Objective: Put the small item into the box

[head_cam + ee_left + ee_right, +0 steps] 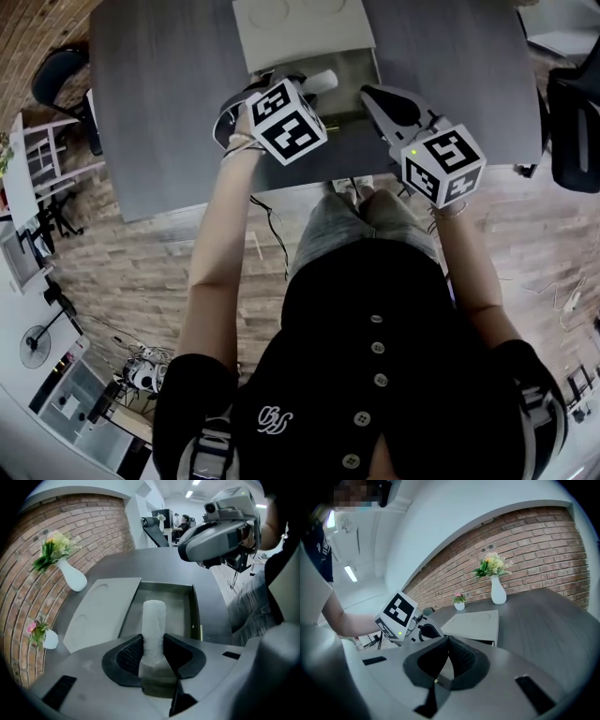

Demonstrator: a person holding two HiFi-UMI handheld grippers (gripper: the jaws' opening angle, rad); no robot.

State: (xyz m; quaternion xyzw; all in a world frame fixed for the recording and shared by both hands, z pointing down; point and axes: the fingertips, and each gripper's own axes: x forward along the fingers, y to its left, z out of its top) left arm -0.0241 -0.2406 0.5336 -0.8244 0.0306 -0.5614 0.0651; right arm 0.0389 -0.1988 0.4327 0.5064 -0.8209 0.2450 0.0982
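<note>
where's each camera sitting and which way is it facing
Head view: on the person's head, looking steeply down at the grey table and open box; forearms, left claw and right claw show.
Left gripper view: on the left claw, looking along jaws shut on a white cylinder over the box; right claw shows top right.
Right gripper view: on the right claw, jaws together, empty, facing the brick wall; the left claw's marker cube and forearm show left.
Shared: both gripper views see the pale lid and white vase.

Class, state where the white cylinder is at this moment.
In the left gripper view, the white cylinder sits centre frame, clamped in the left claw above the open box, with the pale lid on that view's left.
</note>
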